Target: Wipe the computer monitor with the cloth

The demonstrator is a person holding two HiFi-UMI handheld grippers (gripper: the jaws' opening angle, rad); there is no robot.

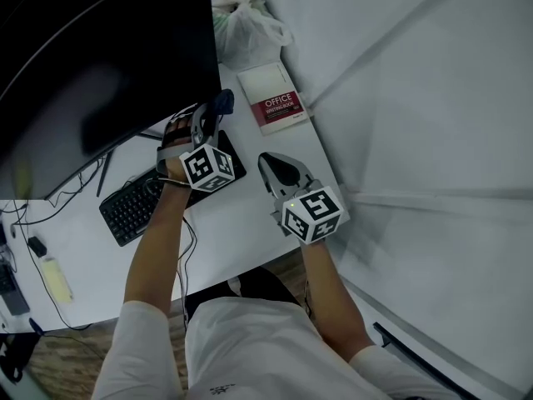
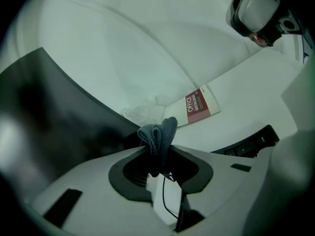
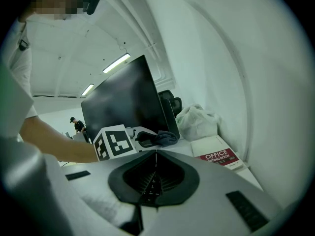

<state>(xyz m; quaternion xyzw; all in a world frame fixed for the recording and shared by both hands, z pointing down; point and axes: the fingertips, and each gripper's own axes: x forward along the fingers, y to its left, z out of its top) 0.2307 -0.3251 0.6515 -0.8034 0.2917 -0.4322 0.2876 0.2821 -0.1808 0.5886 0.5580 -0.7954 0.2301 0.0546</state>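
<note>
White short-sleeve shirt (image 1: 250,348), lower centre of frame. Mid-frame, left claw (image 1: 210,117) and right claw (image 1: 268,163): pale grey shells, black-lined insides, a white cube (image 1: 206,167) with black square markers on each.

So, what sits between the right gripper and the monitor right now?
The left gripper, shut on the cloth, sits between the right gripper and the monitor, above the keyboard; the head view shows it.
</note>
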